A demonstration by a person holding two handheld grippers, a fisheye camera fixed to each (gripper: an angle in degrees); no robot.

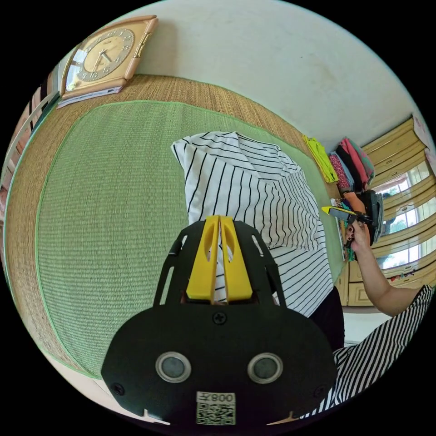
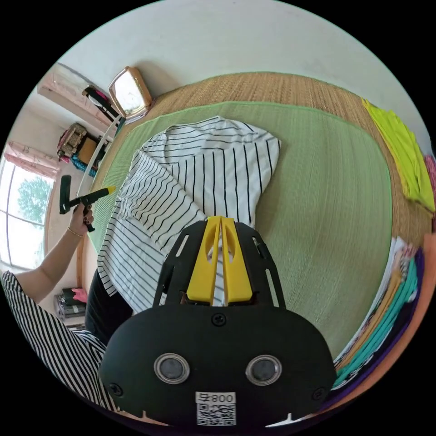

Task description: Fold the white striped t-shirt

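Both hand-held grippers are pinching cloth: the left hand-held gripper point(image 1: 220, 222), in its own view, is showing its yellow jaws drawn together with striped fabric running between them, and the right hand-held gripper point(image 2: 220, 223) is showing the same in the right gripper view. The white striped t-shirt point(image 1: 254, 200) is lying partly on the green mat point(image 1: 109, 218), with its near edge being lifted towards the person, whose striped sleeve point(image 1: 386, 336) is showing at the side of the left gripper view.

Folding looks to be under way rather than finished. One side of the shirt is already lying turned over the body (the stripes there are running at a different angle from the rest), so I judge one fold to be in place. Further folds seem to be remaining: the garment is still spreading wide and loose across the mat, and the held edge is hanging clear of it.

White cloth with thin dark stripes is looking soft and light, sagging between the two grips. Its far end is resting flat, with a short sleeve point(image 2: 265, 143) poking out at one corner. Stacks of folded clothes point(image 2: 404, 159) are waiting beside the mat.
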